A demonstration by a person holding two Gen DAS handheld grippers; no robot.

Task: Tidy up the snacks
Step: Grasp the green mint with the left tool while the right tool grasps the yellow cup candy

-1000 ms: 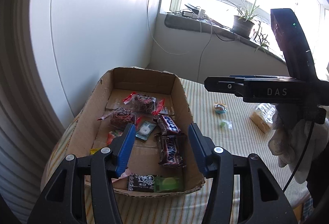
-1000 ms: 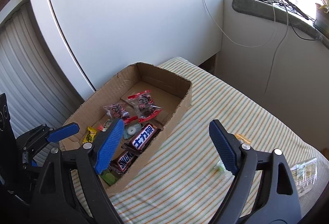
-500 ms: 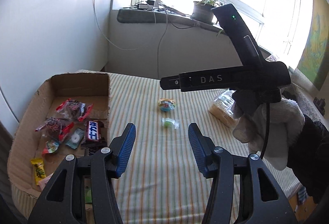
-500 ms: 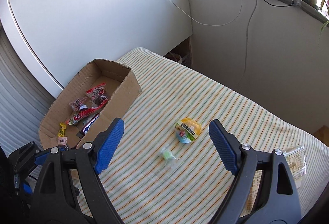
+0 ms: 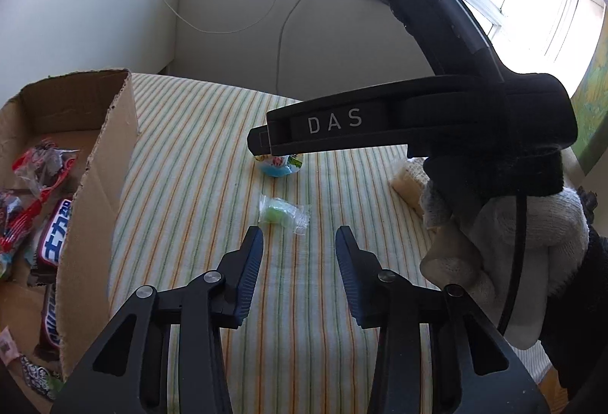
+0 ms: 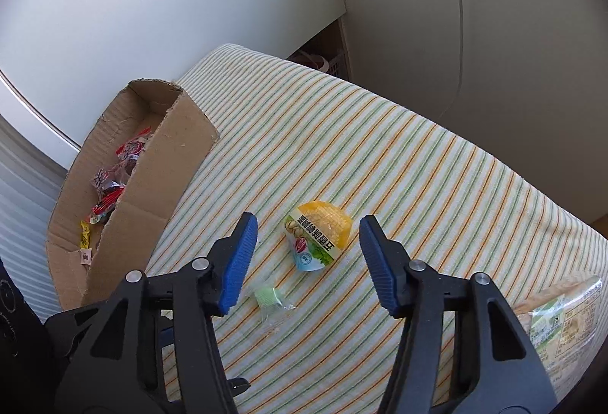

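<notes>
Only the left wrist view shows the Snickers bars [image 5: 51, 243] in the box [image 5: 95, 193], whose near wall hides them from the right; the right gripper's [image 6: 306, 239] body covers half the pouch [image 5: 279, 163]. Both the left gripper [image 5: 299, 247] and the right gape empty above the cloth [image 6: 380, 155]. The candy [image 5: 281, 214] lies just ahead of the left fingers, long axis crosswise; the pouch sits between the right's, yellow end away, and the biscuit pack [image 6: 558, 315] is cut off.

A green-and-orange striped tablecloth [image 6: 399, 155], brown cardboard box [image 6: 152, 193], pale green candy [image 5: 281, 213], yellow-and-blue snack cup [image 6: 317, 239].
</notes>
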